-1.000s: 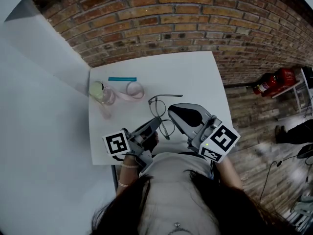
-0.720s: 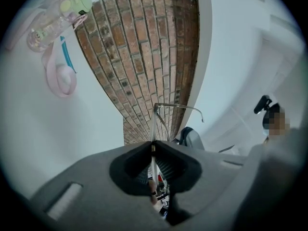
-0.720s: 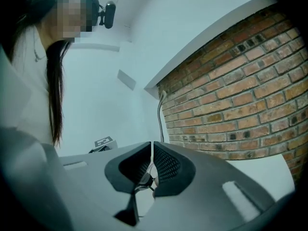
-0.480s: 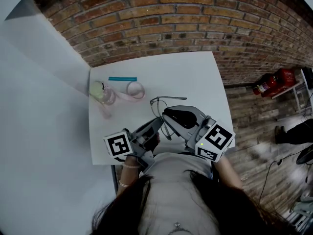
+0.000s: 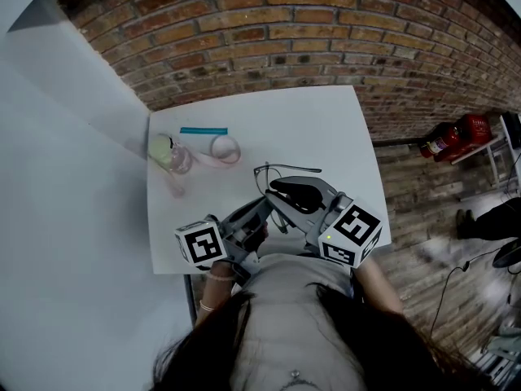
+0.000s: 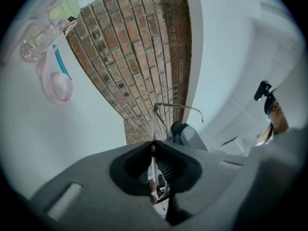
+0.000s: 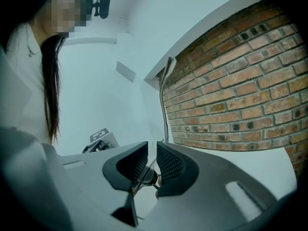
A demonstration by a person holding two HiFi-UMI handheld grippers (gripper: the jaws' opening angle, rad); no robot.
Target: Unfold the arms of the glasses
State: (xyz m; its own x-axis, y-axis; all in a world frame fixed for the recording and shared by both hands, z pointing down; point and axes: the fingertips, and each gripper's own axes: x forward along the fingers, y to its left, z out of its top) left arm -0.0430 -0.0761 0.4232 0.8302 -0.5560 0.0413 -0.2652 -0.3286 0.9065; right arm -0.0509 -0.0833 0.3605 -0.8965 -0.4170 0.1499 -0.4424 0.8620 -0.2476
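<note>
Thin metal-framed glasses (image 5: 265, 174) hang above the white table (image 5: 326, 125), held between both grippers. My left gripper (image 5: 262, 207) is shut on the lens rim, which runs up from the jaws as a thin wire (image 6: 153, 129). My right gripper (image 5: 282, 191) is shut on one arm of the glasses near its hinge. That arm (image 7: 165, 90) rises straight from the jaws (image 7: 152, 150). In the head view the arm (image 5: 303, 169) sticks out to the right of the frame. From the left gripper (image 6: 153, 146) I see the same arm (image 6: 179, 107) and the right gripper (image 6: 186, 134) behind it.
A clear bottle with a green cap (image 5: 170, 155) lies at the table's left, with a pink strap (image 5: 223, 150) and a teal stick (image 5: 203, 131) beside it. A brick wall (image 5: 269, 31) backs the table. A red extinguisher (image 5: 453, 136) stands on the floor to the right.
The right gripper has shifted left, closer to the left gripper. The glasses arm has swung outward to the right, away from the frame.
</note>
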